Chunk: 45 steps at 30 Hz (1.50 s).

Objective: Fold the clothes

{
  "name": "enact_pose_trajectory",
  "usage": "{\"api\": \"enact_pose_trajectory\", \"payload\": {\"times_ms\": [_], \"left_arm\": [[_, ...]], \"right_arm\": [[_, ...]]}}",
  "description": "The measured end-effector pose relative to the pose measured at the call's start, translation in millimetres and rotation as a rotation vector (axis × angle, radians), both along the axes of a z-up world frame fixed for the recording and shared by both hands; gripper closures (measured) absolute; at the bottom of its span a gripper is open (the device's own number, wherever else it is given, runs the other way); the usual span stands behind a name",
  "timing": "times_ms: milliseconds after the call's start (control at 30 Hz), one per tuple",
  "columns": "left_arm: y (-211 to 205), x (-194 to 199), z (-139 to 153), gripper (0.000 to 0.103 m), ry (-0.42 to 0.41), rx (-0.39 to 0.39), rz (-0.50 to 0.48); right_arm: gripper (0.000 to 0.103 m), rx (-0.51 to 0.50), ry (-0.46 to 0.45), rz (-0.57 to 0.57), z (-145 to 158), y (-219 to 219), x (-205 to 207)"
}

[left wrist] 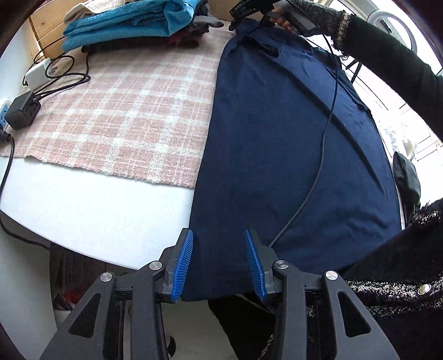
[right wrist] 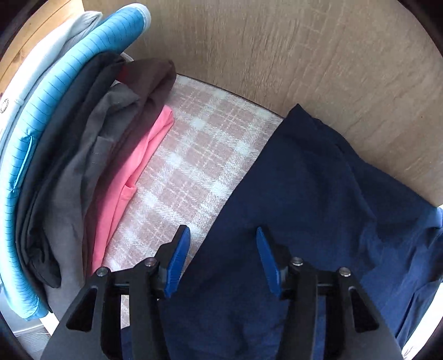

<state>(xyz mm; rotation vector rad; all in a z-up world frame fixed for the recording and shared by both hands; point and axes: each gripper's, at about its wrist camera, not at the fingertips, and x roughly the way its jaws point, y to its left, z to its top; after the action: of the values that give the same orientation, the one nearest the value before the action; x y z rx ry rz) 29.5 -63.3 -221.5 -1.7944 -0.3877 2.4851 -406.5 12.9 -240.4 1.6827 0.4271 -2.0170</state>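
The navy garment [left wrist: 290, 155] is seen laid out lengthwise on the right part of the table [left wrist: 91, 216], partly over a pink checked blanket [left wrist: 133, 110] and partly over the bare white top, its near edge hanging past the table's near rim.

Left wrist view: the left gripper [left wrist: 218, 263] is held over the garment's near left corner, jaws partly apart, cloth lying between the blue pads [left wrist: 184, 263] with no pressing to be seen. Shown only here: the whole length of the garment; a black cable [left wrist: 326, 124] trailing across it; a charger and plugs [left wrist: 22, 110] at the far left; a person's dark sleeve [left wrist: 387, 66] reaching to the far end, where the right gripper [left wrist: 249, 13] is seen above the garment's far corner.

Right wrist view: the right gripper [right wrist: 223, 260] is held above the garment's [right wrist: 277, 207] far end, jaws moderately wide, nothing clamped. Shown only here: the layers of the folded pile [right wrist: 69, 166] to the left, with pink, grey, dark, light blue and white items told apart, and a wooden panel [right wrist: 304, 55] beyond the table's far edge.
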Motion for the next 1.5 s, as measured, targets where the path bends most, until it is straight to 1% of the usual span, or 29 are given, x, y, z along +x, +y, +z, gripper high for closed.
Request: {"api": "enact_pose_trajectory", "payload": {"times_ms": [67, 200, 267, 300, 333, 433, 500, 567, 600, 667, 767, 833, 867, 967, 1033, 1100, 1167, 1233, 1300, 1400, 1467, 1500], "left_arm": [[-2, 4, -3, 0.062, 0.000, -0.025, 0.008], [-7, 6, -7, 0.062, 0.032, -0.021, 0.010], [-5, 7, -9, 0.072, 0.043, -0.027, -0.014], [-4, 7, -10, 0.099, 0.046, -0.023, -0.028], [-3, 7, -11, 0.099, 0.050, -0.019, -0.043], [-16, 8, -12, 0.099, 0.056, 0.034, -0.027], [-28, 12, -8, 0.100, 0.076, 0.079, -0.004], [-37, 16, 1, 0.100, 0.104, 0.132, 0.016], [-40, 17, 0, 0.102, 0.103, 0.135, 0.018], [-44, 20, -3, 0.102, 0.096, 0.136, 0.019], [-44, 18, -11, 0.102, 0.072, 0.154, 0.009], [-42, 17, -11, 0.102, 0.066, 0.149, -0.007], [-43, 16, -11, 0.102, 0.065, 0.151, -0.015], [-45, 13, -10, 0.102, 0.062, 0.168, -0.037], [-47, 12, -9, 0.102, 0.058, 0.186, -0.044], [-48, 12, -10, 0.102, 0.053, 0.206, -0.053], [-50, 11, -11, 0.102, 0.045, 0.220, -0.060], [-50, 8, -12, 0.102, 0.036, 0.226, -0.066], [-50, 8, -13, 0.101, 0.026, 0.214, -0.061], [-45, 6, -14, 0.101, 0.012, 0.175, -0.074], [-42, 5, -13, 0.100, -0.004, 0.151, -0.082], [-42, 5, -13, 0.097, -0.017, 0.146, -0.080]], "right_arm": [[0.058, 0.013, 0.016, -0.001, -2, 0, 1], [0.068, 0.013, 0.029, -0.029, -5, 7, 0], [0.078, 0.007, 0.031, -0.040, -6, 11, -1], [0.083, -0.005, 0.028, -0.045, -7, 13, -2], [0.090, -0.018, 0.024, -0.050, -7, 16, -2], [0.093, -0.075, 0.008, -0.091, -9, 25, -4], [0.097, -0.134, -0.015, -0.127, -9, 32, -6], [0.100, -0.260, -0.057, -0.181, -3, 41, -10], [0.100, -0.311, -0.070, -0.196, -1, 42, -12], [0.101, -0.338, -0.083, -0.190, -4, 35, -13], [0.100, -0.228, -0.069, -0.091, -13, 8, -1], [0.100, -0.229, -0.064, -0.078, -7, 6, 8], [0.099, -0.272, -0.069, -0.082, 2, 12, 13], [0.099, -0.421, -0.054, -0.076, 46, 51, 37], [0.097, -0.486, -0.014, -0.062, 85, 70, 54], [0.086, -0.449, 0.088, -0.130, 113, 134, 84], [0.064, -0.410, 0.190, -0.198, 141, 198, 115], [0.063, -0.370, 0.289, -0.267, 169, 262, 145], [0.063, -0.312, 0.308, -0.378, 160, 326, 144], [0.063, -0.246, 0.325, -0.499, 122, 382, 109], [0.063, -0.239, 0.302, -0.552, 105, 423, 90], [0.063, -0.236, 0.291, -0.578, 97, 443, 81]]}}
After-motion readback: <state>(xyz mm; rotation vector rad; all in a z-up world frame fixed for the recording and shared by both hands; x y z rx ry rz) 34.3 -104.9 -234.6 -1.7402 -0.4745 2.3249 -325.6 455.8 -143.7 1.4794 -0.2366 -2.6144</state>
